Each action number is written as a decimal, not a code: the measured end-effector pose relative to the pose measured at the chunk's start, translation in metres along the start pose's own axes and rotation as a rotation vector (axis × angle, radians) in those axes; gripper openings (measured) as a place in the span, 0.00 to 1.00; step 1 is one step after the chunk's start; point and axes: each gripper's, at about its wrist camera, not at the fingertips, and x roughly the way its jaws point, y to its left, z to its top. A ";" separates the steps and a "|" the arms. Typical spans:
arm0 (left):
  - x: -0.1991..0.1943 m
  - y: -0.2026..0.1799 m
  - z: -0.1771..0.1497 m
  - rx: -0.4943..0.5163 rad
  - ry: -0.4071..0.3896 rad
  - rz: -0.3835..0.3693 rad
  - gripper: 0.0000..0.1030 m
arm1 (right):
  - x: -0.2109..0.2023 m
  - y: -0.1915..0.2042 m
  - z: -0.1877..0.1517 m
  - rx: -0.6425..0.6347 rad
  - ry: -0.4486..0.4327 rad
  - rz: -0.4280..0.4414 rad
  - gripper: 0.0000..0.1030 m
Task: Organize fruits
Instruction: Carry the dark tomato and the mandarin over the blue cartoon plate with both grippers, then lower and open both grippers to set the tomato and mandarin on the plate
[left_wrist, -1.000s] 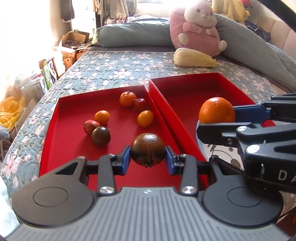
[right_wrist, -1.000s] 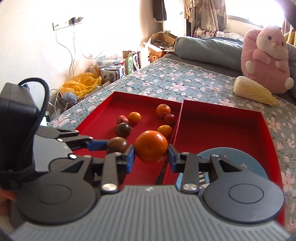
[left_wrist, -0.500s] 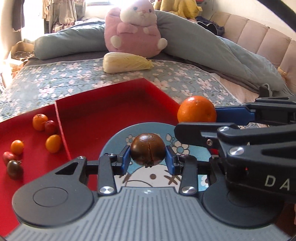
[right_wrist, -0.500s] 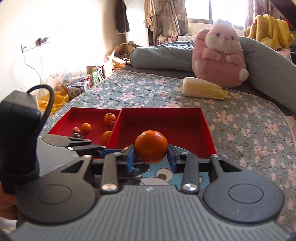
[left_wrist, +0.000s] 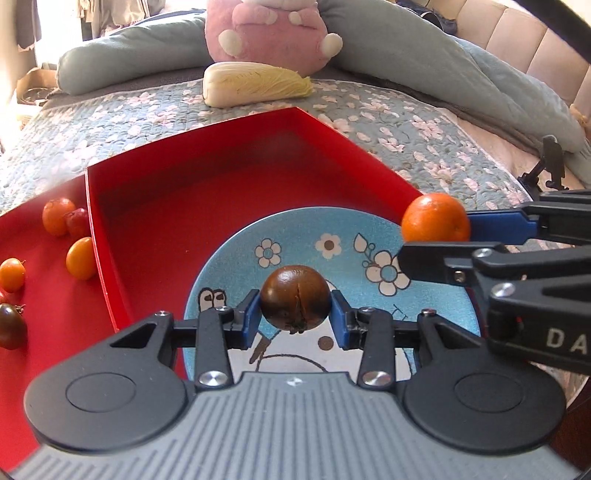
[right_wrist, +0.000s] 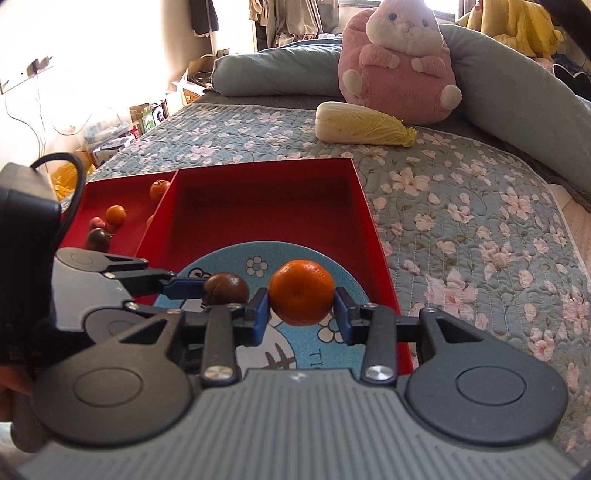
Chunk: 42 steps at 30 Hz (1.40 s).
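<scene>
My left gripper (left_wrist: 295, 308) is shut on a dark brown tomato (left_wrist: 294, 297) with a split skin, held above a blue cartoon plate (left_wrist: 332, 243). That plate lies in the near end of the right red tray (left_wrist: 221, 177). My right gripper (right_wrist: 301, 309) is shut on an orange mandarin (right_wrist: 301, 292), also over the plate (right_wrist: 229, 264). In the left wrist view the mandarin (left_wrist: 435, 218) hangs at the right, beyond the plate's rim. The tomato (right_wrist: 225, 288) shows left of the mandarin in the right wrist view. Several small tomatoes and mandarins (left_wrist: 79, 257) lie in the left red tray (left_wrist: 48, 295).
Both trays sit on a floral quilt (right_wrist: 461, 206). A napa cabbage (left_wrist: 255, 84) and a pink plush rabbit (right_wrist: 399, 70) lie beyond the trays, with grey pillows behind. Boxes and bags stand on the floor at the left (right_wrist: 110, 133).
Both grippers have swung from over the left tray to the right, carrying their fruit, and now hang lower over the blue plate in the right tray.
</scene>
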 end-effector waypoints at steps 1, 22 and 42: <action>-0.001 0.000 0.001 0.002 -0.002 -0.003 0.44 | 0.002 0.001 0.001 -0.002 0.001 -0.002 0.39; 0.003 0.004 -0.006 0.035 0.055 0.045 0.44 | 0.020 0.015 -0.003 0.008 0.037 0.014 0.39; -0.011 -0.001 -0.012 0.075 0.037 0.037 0.49 | 0.053 0.008 -0.010 0.071 0.116 -0.028 0.41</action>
